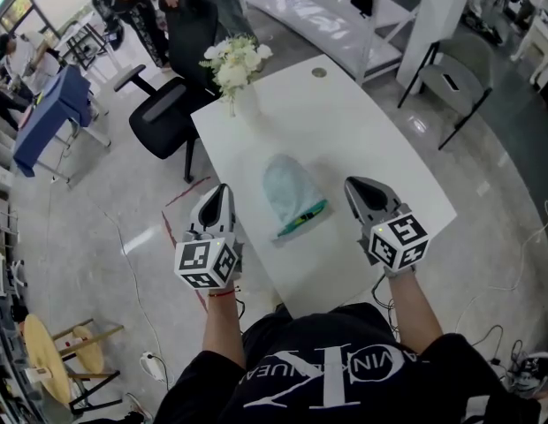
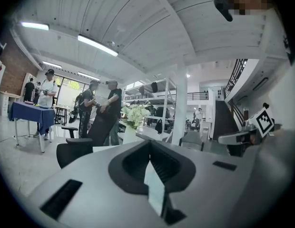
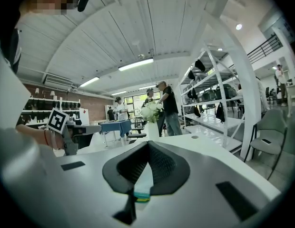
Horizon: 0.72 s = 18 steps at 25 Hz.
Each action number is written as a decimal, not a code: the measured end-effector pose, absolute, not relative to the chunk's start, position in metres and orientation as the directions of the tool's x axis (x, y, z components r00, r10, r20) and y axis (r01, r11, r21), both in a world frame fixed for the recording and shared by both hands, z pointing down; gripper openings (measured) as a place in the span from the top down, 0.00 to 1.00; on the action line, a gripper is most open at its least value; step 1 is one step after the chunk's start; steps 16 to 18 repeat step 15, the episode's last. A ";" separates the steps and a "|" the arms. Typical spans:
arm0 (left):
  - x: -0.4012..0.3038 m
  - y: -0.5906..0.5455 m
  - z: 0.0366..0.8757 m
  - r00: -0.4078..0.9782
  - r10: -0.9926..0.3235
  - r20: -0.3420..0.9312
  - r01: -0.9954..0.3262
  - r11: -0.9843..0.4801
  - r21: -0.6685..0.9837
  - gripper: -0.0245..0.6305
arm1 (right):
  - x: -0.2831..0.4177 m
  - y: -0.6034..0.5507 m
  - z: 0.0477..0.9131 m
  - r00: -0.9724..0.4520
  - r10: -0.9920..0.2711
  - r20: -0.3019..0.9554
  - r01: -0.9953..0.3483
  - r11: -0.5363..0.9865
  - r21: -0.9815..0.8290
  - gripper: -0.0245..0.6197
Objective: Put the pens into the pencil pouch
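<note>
Two grippers: left gripper point(image 1: 223, 190) and right gripper point(image 1: 354, 185) both have jaws pressed together with nothing caught between them; you hold nothing.
Left gripper: left of the pencil pouch point(image 1: 287, 188), apart from it, out by the table's left edge, pointing about level.
Right gripper: right of the pouch, apart from it, over the table point(image 1: 345, 122), nose dipped a little.
Pencil pouch: pale blue, soft, lying flat between your two grippers.
Green-teal end point(image 1: 307, 213): pokes out at the pouch's near right corner; pen tips or trim, can't tell.
Pens: none loose anywhere round the pouch; judged already inside, or nearly.
Vase of flowers point(image 1: 236, 64): beyond the pouch, well apart, toward the far-left table corner.
Stage: judged the close of the task, or a pause; no grip on.
Risk 1: go in with jaws closed and you shove the pouch instead of taking it; the top looks smooth, so it slides toward the near edge.
Risk 2: lift the pouch by its far end and whatever pokes out near you can slip out.
Risk 3: pinch fabric alone and the pouch folds, pens shift inside.
Risk 4: reach past the pouch carelessly and you clip the vase.
</note>
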<state>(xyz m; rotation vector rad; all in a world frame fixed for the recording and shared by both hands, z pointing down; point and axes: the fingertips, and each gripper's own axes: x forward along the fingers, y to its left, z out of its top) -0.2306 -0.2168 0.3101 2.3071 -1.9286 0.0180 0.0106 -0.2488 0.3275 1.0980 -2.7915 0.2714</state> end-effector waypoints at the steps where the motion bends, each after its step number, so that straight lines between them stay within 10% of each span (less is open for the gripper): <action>1: -0.231 -0.216 0.311 0.181 -0.979 0.097 -0.980 -0.172 0.096 0.96 | 0.010 -0.248 0.328 -0.727 -0.661 0.185 -0.684 0.719 -0.122 0.95; 18: -0.231 -0.212 0.310 0.178 -0.978 0.106 -0.981 -0.168 0.096 0.96 | 0.010 -0.242 0.329 -0.730 -0.657 0.187 -0.682 0.718 -0.141 0.95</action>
